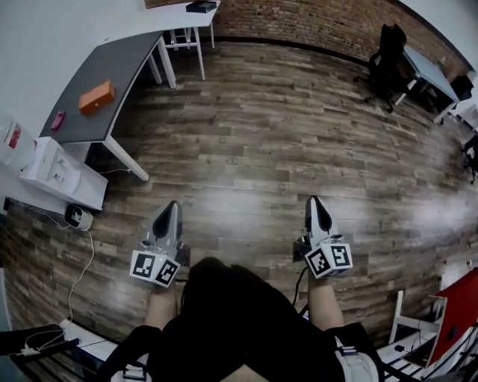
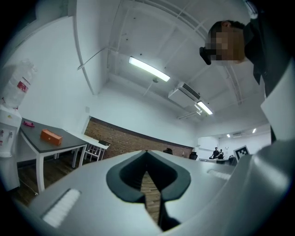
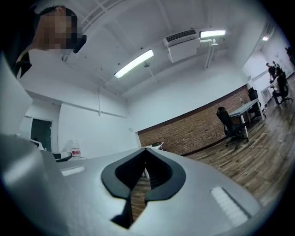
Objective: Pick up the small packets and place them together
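The left gripper point(image 1: 172, 206) and the right gripper point(image 1: 315, 201) are held shut, with nothing in them, over a smooth wooden floor point(image 1: 284, 134) with lots of open room. An orange box point(image 1: 97, 96) and a small pink thing point(image 1: 57, 119) are seen on the flat grey table point(image 1: 123, 63), well apart from both claws, at the left; whether either belongs to the task cannot be told.

In front of the left tool point(image 1: 172, 204) and the right tool point(image 1: 313, 200) the wooden floor point(image 1: 284, 134) lay wide and bare, so both had free room straight ahead. On the left side stood a grey worktop point(image 1: 127, 60) with an orange box point(image 1: 97, 96) on it, and beyond it a white table point(image 1: 179, 13). Near the left tool, a small white device point(image 1: 77, 216) and a cable point(image 1: 84, 261) lay on the floor. Far to the right, a black chair point(image 1: 385, 56) and a desk point(image 1: 429, 71) blocked the way.
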Available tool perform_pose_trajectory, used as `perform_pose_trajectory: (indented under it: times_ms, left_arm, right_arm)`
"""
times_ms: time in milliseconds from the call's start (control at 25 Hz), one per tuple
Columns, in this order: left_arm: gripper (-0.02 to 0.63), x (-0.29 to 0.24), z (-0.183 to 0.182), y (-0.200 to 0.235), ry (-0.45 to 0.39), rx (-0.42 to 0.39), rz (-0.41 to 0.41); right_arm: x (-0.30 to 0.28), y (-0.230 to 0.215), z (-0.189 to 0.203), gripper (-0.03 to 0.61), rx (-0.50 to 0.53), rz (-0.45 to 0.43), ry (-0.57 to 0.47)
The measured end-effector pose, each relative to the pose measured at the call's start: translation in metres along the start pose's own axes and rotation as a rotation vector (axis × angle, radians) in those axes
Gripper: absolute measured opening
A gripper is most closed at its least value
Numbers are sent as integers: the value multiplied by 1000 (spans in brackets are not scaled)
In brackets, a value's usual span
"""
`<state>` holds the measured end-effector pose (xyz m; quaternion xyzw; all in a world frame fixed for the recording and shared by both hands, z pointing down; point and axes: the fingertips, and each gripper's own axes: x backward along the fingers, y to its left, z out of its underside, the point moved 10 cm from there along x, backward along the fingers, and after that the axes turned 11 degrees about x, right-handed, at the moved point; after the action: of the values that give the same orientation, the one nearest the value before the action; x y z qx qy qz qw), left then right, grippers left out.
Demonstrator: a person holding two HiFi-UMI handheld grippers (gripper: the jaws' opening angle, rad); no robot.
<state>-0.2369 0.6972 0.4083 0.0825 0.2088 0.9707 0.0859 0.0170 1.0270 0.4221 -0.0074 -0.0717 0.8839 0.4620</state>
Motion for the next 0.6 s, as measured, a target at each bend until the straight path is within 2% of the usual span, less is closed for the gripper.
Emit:
perform_pose_trajectory:
  times_ms: [200,400,600]
  left_arm:
    - [0,-6,-3,21,-3,2,-45]
    - [0,-24,-15,56,-44,-6,-58]
    - [0,-57,-36,110,-77,-3,-82]
  right_arm:
    - [-33,0,5,2,-10,-33,3]
    - [-79,7,7,2,-11,-40,9]
    - [-126,16,-4,2,-79,3,-38]
